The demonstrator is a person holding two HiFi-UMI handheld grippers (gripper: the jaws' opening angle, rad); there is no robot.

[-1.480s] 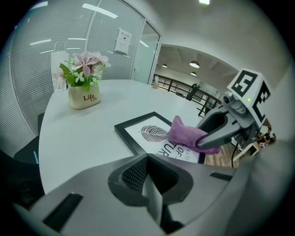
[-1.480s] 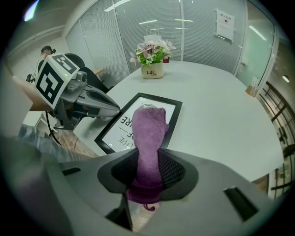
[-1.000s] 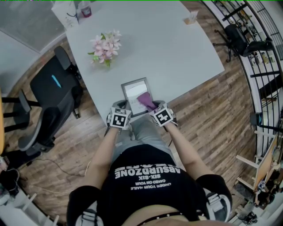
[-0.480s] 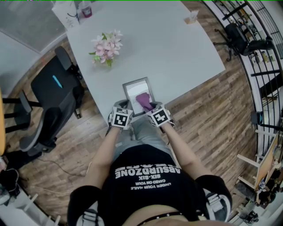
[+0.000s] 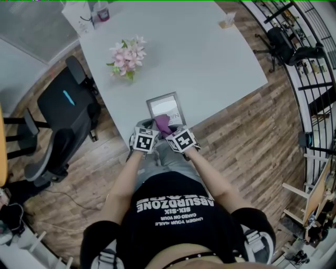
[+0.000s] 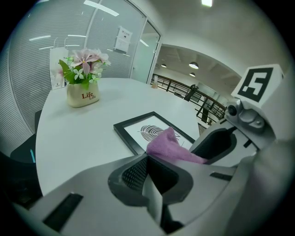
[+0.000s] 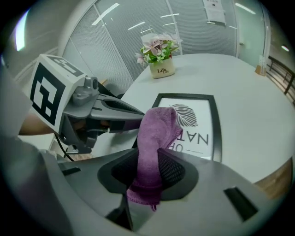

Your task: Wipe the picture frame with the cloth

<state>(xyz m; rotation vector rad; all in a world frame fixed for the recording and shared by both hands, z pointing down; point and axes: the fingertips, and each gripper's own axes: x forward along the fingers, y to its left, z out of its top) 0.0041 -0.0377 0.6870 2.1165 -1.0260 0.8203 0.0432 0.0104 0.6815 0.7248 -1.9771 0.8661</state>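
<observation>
A dark-framed picture [image 5: 164,105] with a leaf print lies flat at the white table's near edge, and shows too in the left gripper view [image 6: 148,129] and the right gripper view [image 7: 196,124]. My right gripper [image 7: 154,177] is shut on a purple cloth [image 7: 156,131], which hangs over the frame's near-left part [image 5: 161,124]. My left gripper [image 6: 147,161] is shut with nothing seen between its jaws, just in front of the frame's near-left corner. The two grippers [image 5: 146,130] [image 5: 169,132] sit close side by side. The cloth [image 6: 171,146] rises right of the left jaws.
A pot of pink flowers [image 5: 126,55] stands farther back on the table [image 5: 210,58]. A white paper bag [image 5: 77,16] and a pink-capped bottle [image 5: 101,9] are at the far left end, a small cup [image 5: 227,21] at the far right. A black office chair [image 5: 65,113] stands left.
My right gripper has slid left and a little nearer with the cloth, across the frame's lower part, closing on the left gripper. The left gripper has barely moved.
</observation>
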